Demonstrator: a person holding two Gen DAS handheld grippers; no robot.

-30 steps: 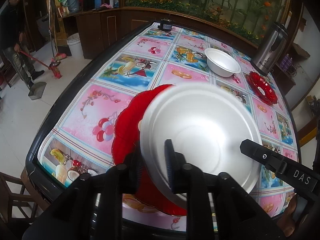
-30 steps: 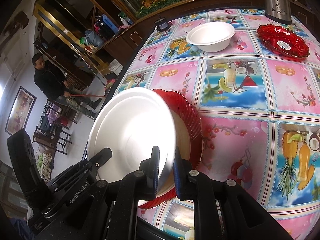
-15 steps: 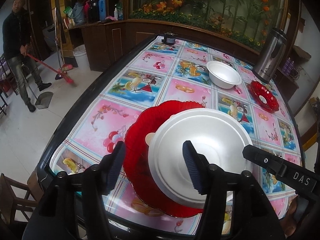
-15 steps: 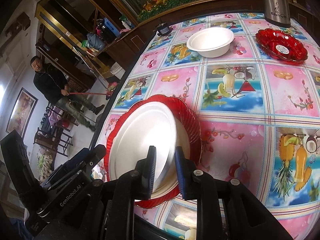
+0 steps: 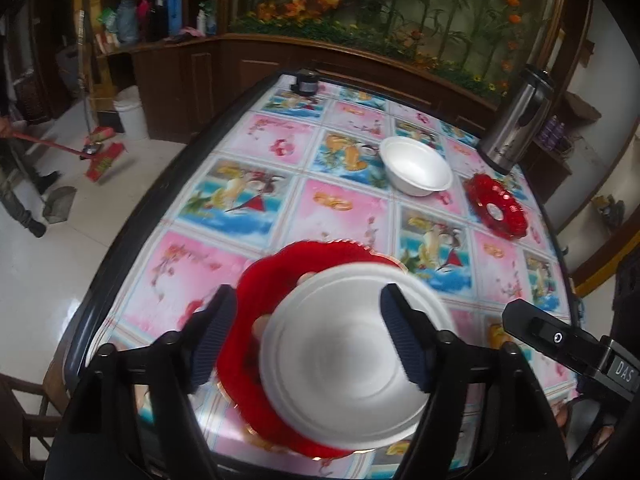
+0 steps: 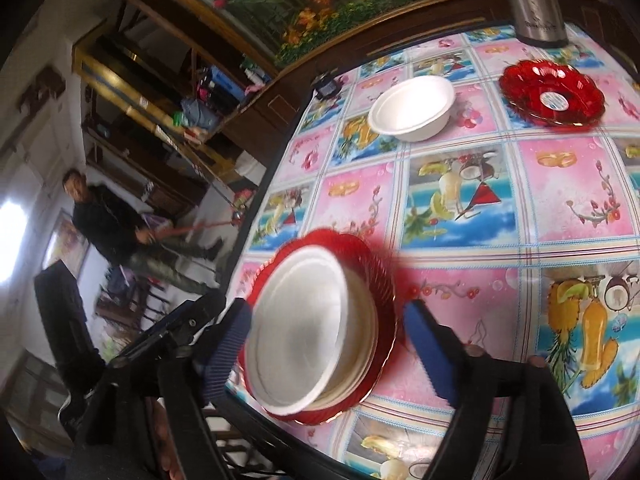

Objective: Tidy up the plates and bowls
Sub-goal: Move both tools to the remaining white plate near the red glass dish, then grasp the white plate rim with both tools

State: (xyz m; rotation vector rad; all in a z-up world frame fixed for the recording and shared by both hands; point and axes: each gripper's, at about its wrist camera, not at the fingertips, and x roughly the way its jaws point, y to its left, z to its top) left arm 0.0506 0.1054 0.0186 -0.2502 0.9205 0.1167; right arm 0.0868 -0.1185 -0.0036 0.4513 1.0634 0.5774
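A white foam plate [image 5: 348, 352] lies on a large red scalloped plate [image 5: 280, 276] near the table's front edge, with a cream plate [image 6: 360, 320] between them. My left gripper [image 5: 308, 300] hovers above the stack with its jaws opening. The white plate [image 6: 296, 332] shows between its pads, which do not press on it. My right gripper [image 6: 326, 308] also straddles the stack from above, jaws opening and free of the rim of the red plate [image 6: 380, 276]. Farther back stand a white foam bowl [image 5: 416, 166] and a small red plate [image 5: 498, 210].
A steel thermos jug [image 5: 516, 124] stands at the far right behind the small red plate [image 6: 552, 92]. A small black device [image 5: 304, 84] sits at the far table edge. The dark table rim [image 5: 120, 256] runs along the left. A person [image 6: 116, 232] sweeps the floor beyond it.
Both grippers went from shut on the white plate's rim to wide open. The plate settled flat onto the red plate. Both grippers have drawn back and up from it.
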